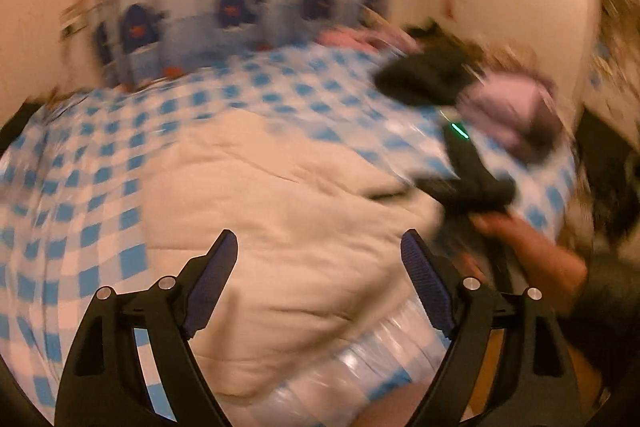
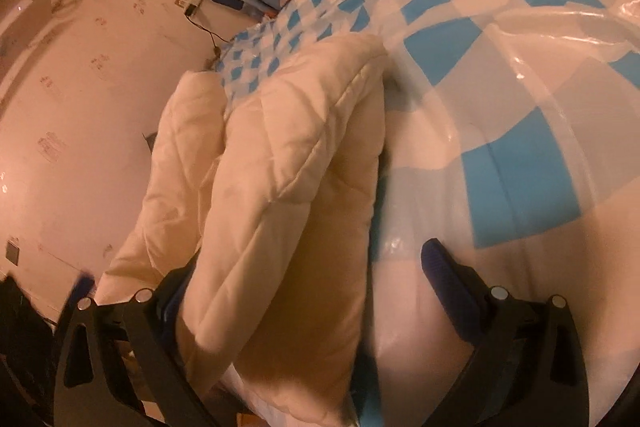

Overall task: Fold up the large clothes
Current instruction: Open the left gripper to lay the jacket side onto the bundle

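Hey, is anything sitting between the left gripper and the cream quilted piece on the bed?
Nothing visible does. The left gripper hangs open right over the cream quilted piece, with only air between its fingers. The dark and pink clothes lie off to the right on the checked cover, clear of the path.

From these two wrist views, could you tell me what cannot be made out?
- Left wrist view: dark clothes and pink clothes at the far side, smeared by motion blur.
- Right wrist view: the right gripper, one finger hidden behind the cream quilted garment; grip unclear.
- Garment's lower end, cut off by the frame edge.
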Motion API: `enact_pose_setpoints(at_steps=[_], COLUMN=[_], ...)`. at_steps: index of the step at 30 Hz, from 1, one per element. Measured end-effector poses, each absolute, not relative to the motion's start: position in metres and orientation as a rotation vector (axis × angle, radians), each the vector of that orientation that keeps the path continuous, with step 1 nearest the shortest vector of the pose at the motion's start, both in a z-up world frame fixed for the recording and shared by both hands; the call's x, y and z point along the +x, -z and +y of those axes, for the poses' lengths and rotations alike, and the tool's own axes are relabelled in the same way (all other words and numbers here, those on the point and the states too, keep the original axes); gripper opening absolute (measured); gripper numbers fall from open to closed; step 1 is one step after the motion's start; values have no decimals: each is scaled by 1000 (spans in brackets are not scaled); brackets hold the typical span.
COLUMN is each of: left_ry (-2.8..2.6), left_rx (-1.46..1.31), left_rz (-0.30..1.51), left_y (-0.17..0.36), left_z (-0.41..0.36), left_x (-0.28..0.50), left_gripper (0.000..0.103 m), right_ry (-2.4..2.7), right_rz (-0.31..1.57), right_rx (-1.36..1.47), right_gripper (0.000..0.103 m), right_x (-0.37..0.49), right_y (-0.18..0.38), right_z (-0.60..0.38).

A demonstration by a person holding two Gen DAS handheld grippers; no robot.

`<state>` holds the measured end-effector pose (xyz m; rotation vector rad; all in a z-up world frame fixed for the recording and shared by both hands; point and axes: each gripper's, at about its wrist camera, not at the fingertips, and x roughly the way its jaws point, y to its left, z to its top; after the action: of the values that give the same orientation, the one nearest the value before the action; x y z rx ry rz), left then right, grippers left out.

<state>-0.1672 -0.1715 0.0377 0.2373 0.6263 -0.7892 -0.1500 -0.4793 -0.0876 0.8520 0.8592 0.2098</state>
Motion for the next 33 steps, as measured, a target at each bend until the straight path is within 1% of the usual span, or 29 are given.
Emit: enact_pose_setpoints(at_steps=[2,3,4,5,10,14,16,18,19,20,21,24,27,29,30,33], left_ry=[757,757,775,797,803,789,785,801,821,846,870,861,781,747,739,707], left_rx=[198,191,194,192,316,428,453,450,449,442,425,334,250,261,280,324], left_rz=[680,732,786,829,816,782,770,774,779,786,794,771,746,778,787,767], left_y=[-27,-11,3,17,47,61,62,58,56,53,47,26,15,25,30,44], left_z=[-169,-173,-180,-187,-219,-241,-244,-243,-241,-237,-232,-208,-190,-190,-193,-196], left_x=[-137,-119,-108,-103,-113,-120,-123,-122,-121,-121,-121,-119,-103,-89,-83,-83], left_gripper=[79,78,71,70,72,74,74,75,75,75,75,74,75,75,75,77], right_ry=[-192,-181,-176,-164,-190,-172,-99,1,3,-12,-16,12,6,35,63,81], right_rz=[874,877,875,862,716,742,802,863,863,836,816,789,834,881,871,760], right_rx=[832,822,816,798,694,596,580,555,563,638,690,699,707,698,667,562], right_gripper=[96,96,96,96,96,96,96,96,97,97,97,96,97,96,96,96], right_x=[-151,-152,-149,-152,-156,-117,-94,-77,-74,-78,-82,-90,-85,-84,-86,-85], right_y=[84,81,77,69,15,-7,6,39,54,76,85,87,85,69,54,-1], right_z=[-479,-480,-481,-481,-477,-454,-441,-433,-432,-439,-445,-448,-449,-447,-444,-427])
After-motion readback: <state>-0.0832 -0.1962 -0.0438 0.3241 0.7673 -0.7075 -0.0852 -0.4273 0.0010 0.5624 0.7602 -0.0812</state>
